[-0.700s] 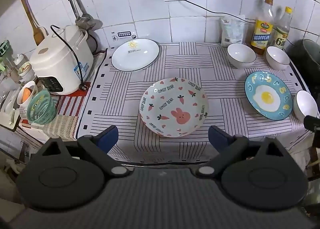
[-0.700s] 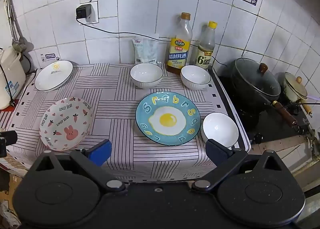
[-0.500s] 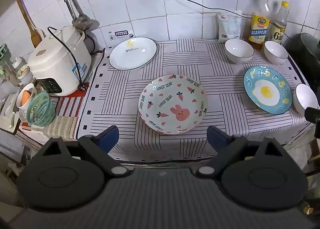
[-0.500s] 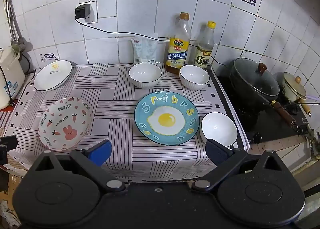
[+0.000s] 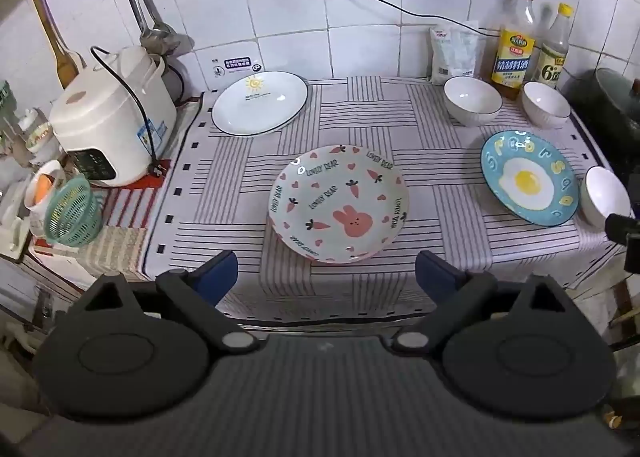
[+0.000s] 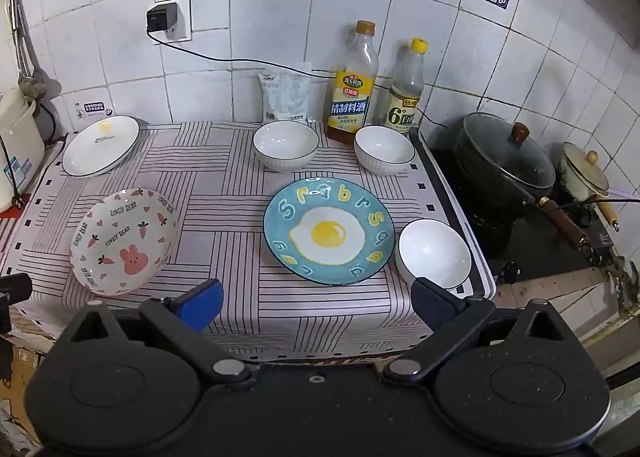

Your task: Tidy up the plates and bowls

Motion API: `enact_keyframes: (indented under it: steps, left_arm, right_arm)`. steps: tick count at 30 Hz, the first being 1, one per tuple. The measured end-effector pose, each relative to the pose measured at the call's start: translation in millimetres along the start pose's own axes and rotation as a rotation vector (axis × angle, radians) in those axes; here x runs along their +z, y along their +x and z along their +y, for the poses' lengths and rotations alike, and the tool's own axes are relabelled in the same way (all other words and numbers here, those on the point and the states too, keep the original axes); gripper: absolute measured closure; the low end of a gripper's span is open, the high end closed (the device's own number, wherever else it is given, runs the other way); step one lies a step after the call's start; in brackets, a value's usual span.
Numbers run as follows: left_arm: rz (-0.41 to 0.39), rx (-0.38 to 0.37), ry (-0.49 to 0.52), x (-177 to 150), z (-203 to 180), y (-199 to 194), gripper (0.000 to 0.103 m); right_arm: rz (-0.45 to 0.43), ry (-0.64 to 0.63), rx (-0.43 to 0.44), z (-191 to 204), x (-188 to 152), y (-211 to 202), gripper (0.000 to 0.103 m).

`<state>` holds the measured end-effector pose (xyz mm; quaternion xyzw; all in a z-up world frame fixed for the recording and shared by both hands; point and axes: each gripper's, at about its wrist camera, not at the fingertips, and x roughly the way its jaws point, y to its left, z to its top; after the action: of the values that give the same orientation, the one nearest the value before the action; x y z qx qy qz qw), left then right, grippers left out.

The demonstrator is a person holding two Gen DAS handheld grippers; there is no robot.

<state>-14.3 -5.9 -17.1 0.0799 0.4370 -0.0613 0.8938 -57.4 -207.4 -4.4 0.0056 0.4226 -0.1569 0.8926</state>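
On the striped cloth lie a pink bunny plate [image 5: 339,203] [image 6: 124,241], a white sun plate [image 5: 260,102] [image 6: 101,145] at the back left, and a blue fried-egg plate [image 5: 529,178] [image 6: 328,231]. Two white bowls stand at the back [image 6: 286,144] [image 6: 385,149] and a third [image 6: 434,253] sits right of the blue plate. My left gripper [image 5: 326,277] is open and empty before the bunny plate. My right gripper [image 6: 318,303] is open and empty before the blue plate.
A rice cooker [image 5: 114,125] and green basket [image 5: 72,213] stand at the left. Two bottles [image 6: 352,97] [image 6: 406,97] and a bag [image 6: 286,97] line the back wall. A dark pot [image 6: 506,165] and a small pot [image 6: 584,173] sit on the stove at right.
The left gripper has shifted slightly, so the bunny plate sits a little higher in its view. The right gripper has barely moved. Both stay open and empty.
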Motion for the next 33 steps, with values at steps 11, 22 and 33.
enact_keyframes:
  steps: [11, 22, 33]
  left_arm:
    - [0.018, 0.018, -0.001, 0, -8, 3, 0.006]
    - [0.014, 0.017, -0.024, -2, -16, -4, 0.006]
    - [0.016, 0.020, -0.082, 0, -19, -6, 0.006]
  right_arm:
    - [0.002, 0.007, 0.006, -4, -2, 4, 0.002]
    - [-0.043, -0.025, -0.042, -14, -5, -1, 0.002]
    - [-0.052, 0.010, -0.054, -31, -11, -5, 0.002]
